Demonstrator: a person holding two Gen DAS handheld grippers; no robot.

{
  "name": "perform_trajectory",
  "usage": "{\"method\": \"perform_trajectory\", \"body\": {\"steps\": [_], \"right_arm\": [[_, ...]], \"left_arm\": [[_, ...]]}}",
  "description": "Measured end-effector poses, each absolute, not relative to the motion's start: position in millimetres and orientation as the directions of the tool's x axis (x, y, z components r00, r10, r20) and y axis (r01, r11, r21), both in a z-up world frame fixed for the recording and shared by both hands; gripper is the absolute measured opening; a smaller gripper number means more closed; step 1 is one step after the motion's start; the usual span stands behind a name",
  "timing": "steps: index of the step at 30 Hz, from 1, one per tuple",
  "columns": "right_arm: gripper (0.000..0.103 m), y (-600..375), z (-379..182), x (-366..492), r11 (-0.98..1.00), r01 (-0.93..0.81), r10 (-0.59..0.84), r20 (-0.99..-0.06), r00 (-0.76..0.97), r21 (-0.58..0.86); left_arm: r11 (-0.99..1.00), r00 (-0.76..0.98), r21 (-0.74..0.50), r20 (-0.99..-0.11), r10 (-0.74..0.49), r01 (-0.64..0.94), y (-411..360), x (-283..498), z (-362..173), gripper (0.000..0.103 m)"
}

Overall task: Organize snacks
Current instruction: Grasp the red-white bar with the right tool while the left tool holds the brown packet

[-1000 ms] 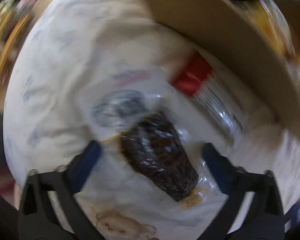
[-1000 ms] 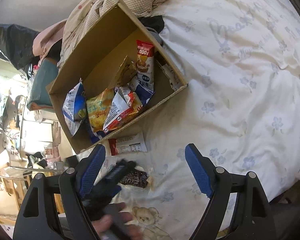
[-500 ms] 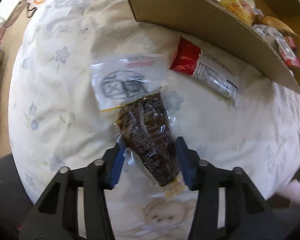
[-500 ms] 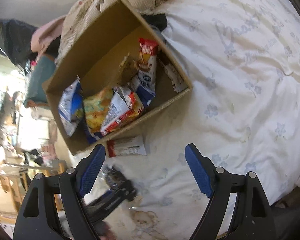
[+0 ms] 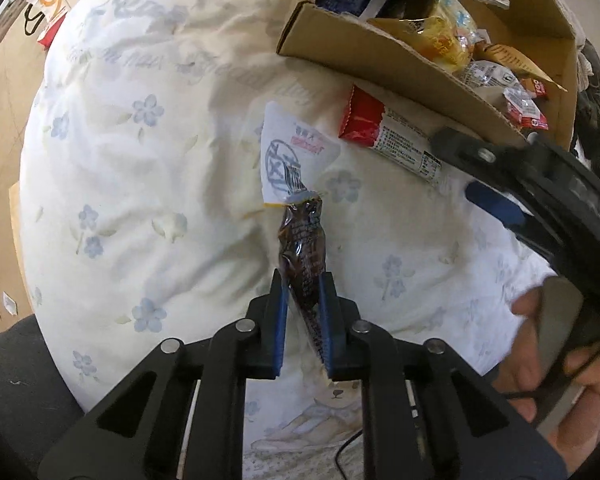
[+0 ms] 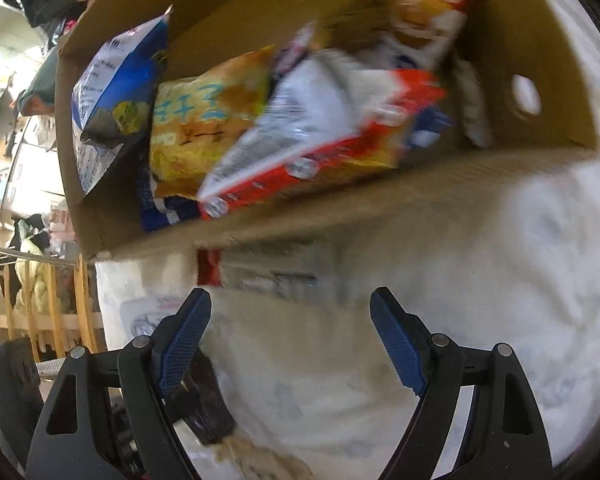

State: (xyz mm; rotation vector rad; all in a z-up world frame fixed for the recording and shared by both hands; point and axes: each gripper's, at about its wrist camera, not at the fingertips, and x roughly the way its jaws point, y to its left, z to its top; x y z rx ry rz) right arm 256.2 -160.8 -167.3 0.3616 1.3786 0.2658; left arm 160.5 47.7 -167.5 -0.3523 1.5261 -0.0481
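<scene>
left gripper (image 5: 303, 292) clamped on the dark brown snack in its clear crinkly pouch (image 5: 302, 256), lifted over the white floral bedspread (image 5: 140, 160). right gripper (image 6: 290, 336) spread wide, empty. the open cardboard box (image 6: 340, 204) is already half full; the red-and-white bar wrapper (image 5: 388, 138) lies just outside, not boxed.

A white quilt (image 5: 148, 152) with pale blue flower print covers the bed. Tan flooring (image 5: 0, 120) borders the bed's left edge. Wooden railing (image 6: 40, 300) and cluttered, brightly lit shelving (image 6: 16, 168) stand beyond it.
</scene>
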Motion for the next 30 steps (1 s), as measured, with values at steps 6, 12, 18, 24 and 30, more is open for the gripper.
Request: {"method": "perform_trajectory", "body": {"steps": [6,12,18,24,30], "right_arm": [[0.088,-134,-186,265,0.952,-0.020,0.305,-0.936,0.176,0.306],[0.080,-106,-187,259,0.972,-0.145,0.214,-0.955,0.207,0.186],[0.046,-113,-181,245,0.966,-0.160,0.231,-0.958,0.170,0.204],[0.017,-135,-171,224,0.945,-0.115,0.322,-0.937,0.135,0.308],[0.007,-170,-151,191,0.908,-0.047,0.418,-0.896,0.154,0.416]], "left_arm": [[0.950,0.044,-0.233,-0.972,-0.229,-0.208,38,170,-180,0.013],[0.952,0.053,-0.215,-0.977,-0.209,-0.217,32,168,-183,0.014],[0.946,0.060,-0.220,-0.976,-0.212,-0.237,32,166,-184,0.014],[0.945,0.070,-0.221,-0.975,-0.210,-0.241,37,168,-176,0.014],[0.942,0.078,-0.226,-0.974,-0.213,-0.247,40,168,-175,0.014]]}}
